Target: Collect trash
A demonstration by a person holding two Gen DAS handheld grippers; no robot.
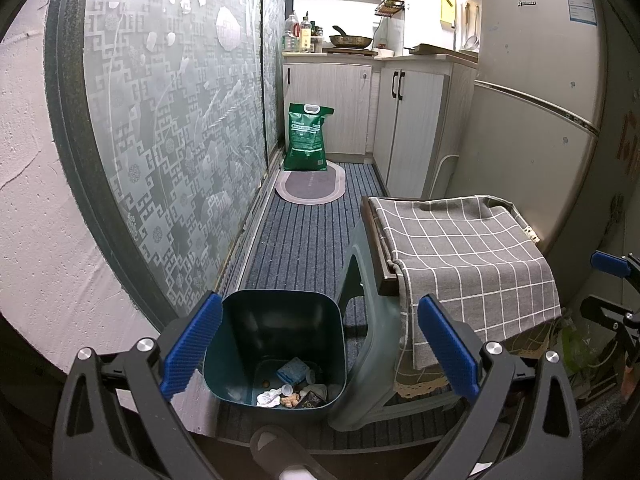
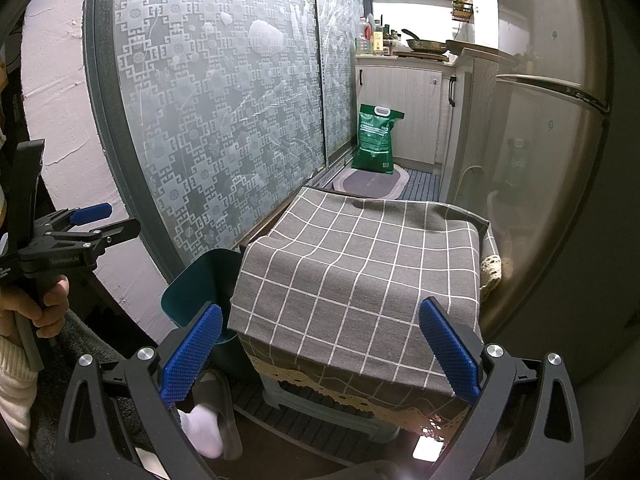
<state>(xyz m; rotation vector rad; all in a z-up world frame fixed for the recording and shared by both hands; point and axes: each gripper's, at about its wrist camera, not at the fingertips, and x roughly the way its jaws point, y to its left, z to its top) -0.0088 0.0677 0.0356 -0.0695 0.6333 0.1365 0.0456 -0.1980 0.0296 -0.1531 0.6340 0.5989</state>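
- My left tool (image 1: 320, 344) hangs above the trash bin (image 1: 276, 320), its blue pads spread wide to either side of the bin's mouth, and it has hold of nothing.
- The trash bin is dark teal and stands on the striped floor mat (image 1: 304, 240), just beside the grey plastic stool (image 1: 368, 344) that serves as the small table here.
- Inside the bin, at the bottom, I see the collected trash (image 1: 292, 388): a crumpled white tissue, a blue packet, a small dark carton and a few bits I cannot make out.
- A grey checked cloth (image 1: 468, 256) is draped over the top of the stool next to the bin, with one edge hanging down the side that faces the bin.
- My right tool (image 2: 320, 344) is over the front edge of the checked cloth (image 2: 360, 272), on the far side of it from the bin (image 2: 196, 284); its pads are just as wide apart and it is empty too.
- From the right wrist camera, only a part of the bin's rim shows, peeking out past the cloth's left edge.
- A slipper and white sock (image 2: 208, 420) stand on the floor just in front of the bin.
- Beyond the bin, a green sack (image 1: 306, 138) leans against the cabinets at the end of the mat.
- A hand (image 2: 36, 304) grips the handle of the left tool.
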